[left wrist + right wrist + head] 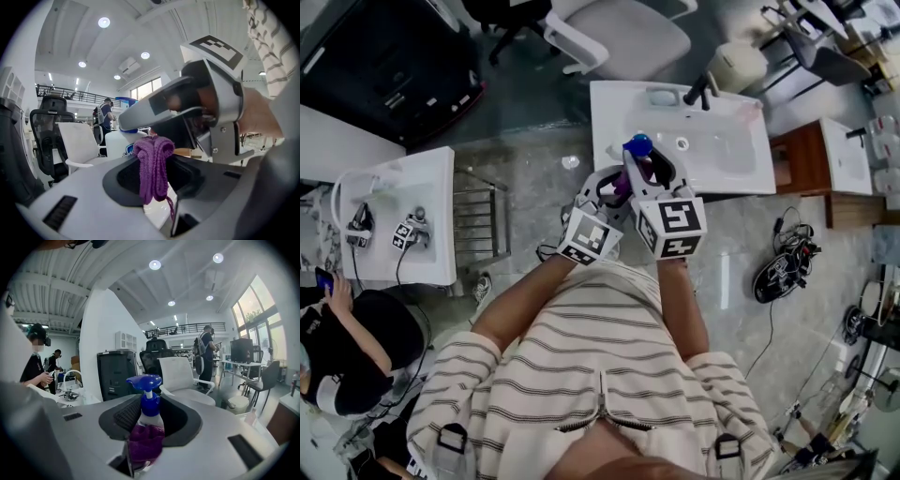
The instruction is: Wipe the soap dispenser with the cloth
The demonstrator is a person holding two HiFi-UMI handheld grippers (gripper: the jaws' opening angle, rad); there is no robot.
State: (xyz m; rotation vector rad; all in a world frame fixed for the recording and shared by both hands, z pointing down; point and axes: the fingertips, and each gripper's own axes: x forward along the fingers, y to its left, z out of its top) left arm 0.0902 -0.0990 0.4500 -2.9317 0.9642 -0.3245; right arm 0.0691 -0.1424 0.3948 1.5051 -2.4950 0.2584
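Your right gripper (149, 430) has its jaws about halfway apart and clamped on the soap dispenser (148, 401). The bottle stands upright between them, with the blue pump head poking up just past the tips. Your left gripper (154, 185) is pinched on the purple cloth (153, 161), which hangs folded from its jaws and lies right against the bottle's lower body. Both tools hover over the white sink (727, 155).
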